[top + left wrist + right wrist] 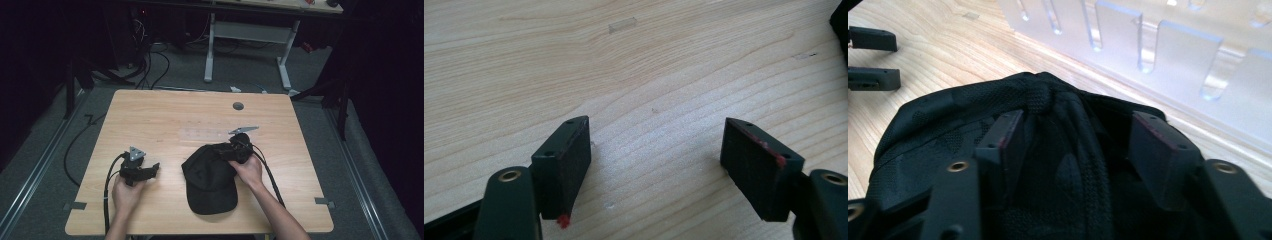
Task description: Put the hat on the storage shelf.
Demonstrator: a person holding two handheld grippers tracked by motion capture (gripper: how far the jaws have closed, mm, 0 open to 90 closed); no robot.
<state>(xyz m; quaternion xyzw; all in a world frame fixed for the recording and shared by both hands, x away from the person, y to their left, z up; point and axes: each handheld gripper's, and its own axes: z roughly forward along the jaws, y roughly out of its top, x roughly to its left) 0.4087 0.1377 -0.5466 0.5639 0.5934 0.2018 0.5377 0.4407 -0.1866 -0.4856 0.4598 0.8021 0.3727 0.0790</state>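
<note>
A black cap (210, 182) lies on the wooden table (150, 115), brim toward the front edge. My right gripper (224, 151) is at the cap's far, crown end. In the right gripper view its jaws stand apart over the cap (938, 125), a raised fold of dark fabric between them; the right gripper (1078, 130) is open. My left gripper (154, 168) rests on bare wood left of the cap. In its own view the left gripper (656, 145) is open with nothing between the jaws.
A clear slotted acrylic plate (1168, 55) lies on the table just beyond the cap, faintly visible in the high view (202, 134). A grey grommet (238, 106) sits near the far edge. The left gripper's two jaws (873, 57) show at the right gripper view's upper left.
</note>
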